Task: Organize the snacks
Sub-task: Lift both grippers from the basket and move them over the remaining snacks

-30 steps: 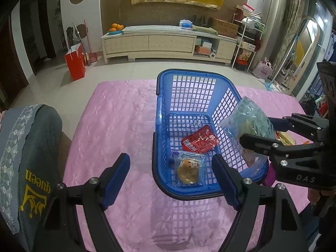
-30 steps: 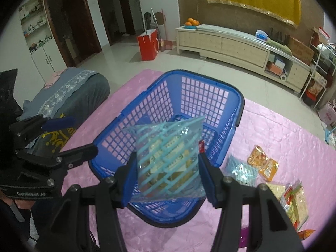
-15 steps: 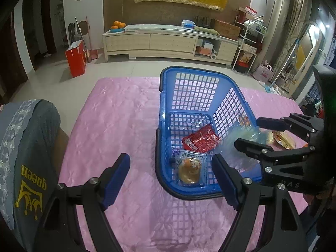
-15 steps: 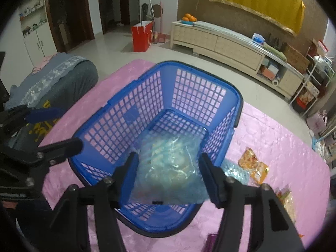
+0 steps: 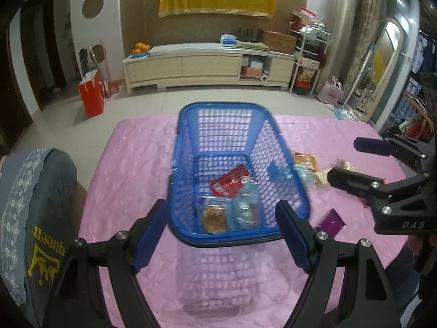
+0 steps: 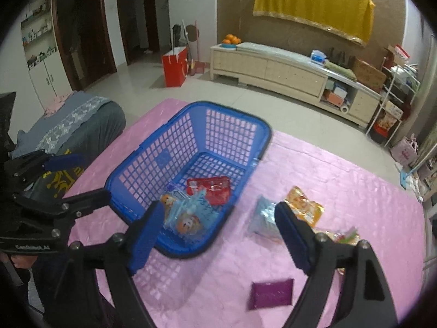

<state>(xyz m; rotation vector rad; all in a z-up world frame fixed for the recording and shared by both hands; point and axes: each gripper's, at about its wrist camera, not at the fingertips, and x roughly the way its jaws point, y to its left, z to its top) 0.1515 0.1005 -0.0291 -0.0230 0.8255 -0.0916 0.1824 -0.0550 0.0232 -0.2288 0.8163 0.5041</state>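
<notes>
A blue mesh basket [image 5: 188, 147] [image 6: 153, 150] stands on the pink tablecloth [image 5: 131, 164]. Inside lie a red packet [image 5: 229, 183] [image 6: 211, 188], a clear pack with an orange pastry [image 5: 214, 216] [image 6: 188, 222] and a clear bluish bag [image 5: 247, 205] [image 6: 202, 209]. My left gripper [image 5: 222, 235] is open and empty, just in front of the basket's near rim. My right gripper [image 6: 221, 235] is open and empty, above the basket's right front corner; it also shows in the left wrist view [image 5: 352, 164].
Loose snacks lie on the cloth right of the basket: an orange packet [image 6: 304, 207], a silver-blue packet [image 6: 263, 218], a purple packet [image 6: 270, 292] [image 5: 330, 222] and more packets [image 6: 341, 236] at the right. A grey cushioned seat [image 5: 35, 207] is on the left.
My right gripper opened and let the clear bluish bag go into the basket, then drew back to the right and up. My left gripper stayed open by the basket.
</notes>
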